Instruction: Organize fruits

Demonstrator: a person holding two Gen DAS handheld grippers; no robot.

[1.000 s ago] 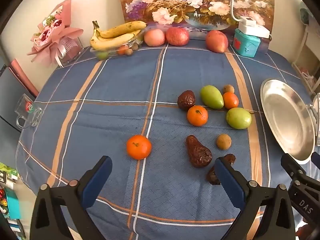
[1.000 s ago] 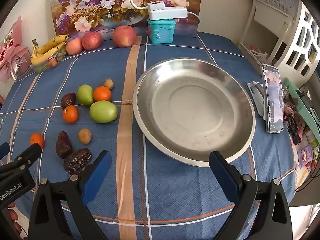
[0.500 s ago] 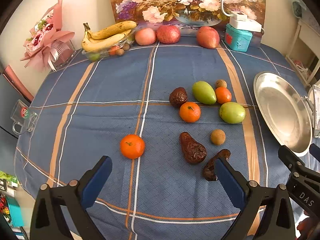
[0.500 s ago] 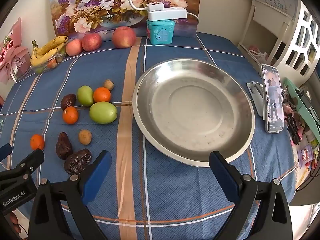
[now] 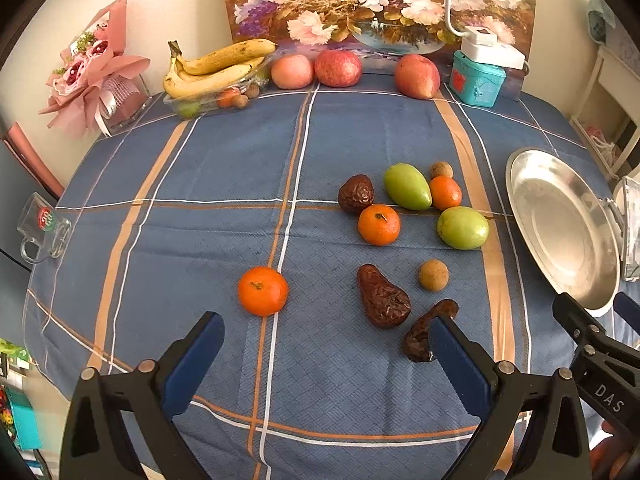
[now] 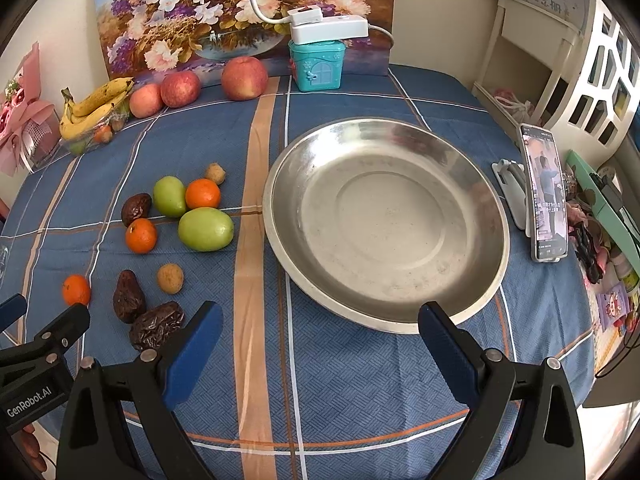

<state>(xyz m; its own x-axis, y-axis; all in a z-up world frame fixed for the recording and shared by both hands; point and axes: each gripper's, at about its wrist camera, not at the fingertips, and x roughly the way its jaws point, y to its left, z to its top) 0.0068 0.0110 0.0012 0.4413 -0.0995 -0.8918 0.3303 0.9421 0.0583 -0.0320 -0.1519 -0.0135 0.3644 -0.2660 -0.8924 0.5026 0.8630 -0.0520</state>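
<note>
Loose fruit lies on the blue plaid tablecloth: a lone orange, another orange, a third orange, two green fruits, dark wrinkled dates and small brown fruits. The cluster also shows in the right wrist view. An empty steel plate lies to its right. My left gripper is open above the table, just short of the lone orange. My right gripper is open before the plate's near rim.
Bananas in a clear tray, three apples, a teal box and a flower painting line the back. A bouquet and glass mug are at the left. A phone on a stand is at the right.
The left gripper has drawn back and up a little, so the fruit sits higher and farther in its view. The right gripper has barely moved. Both stay open.
</note>
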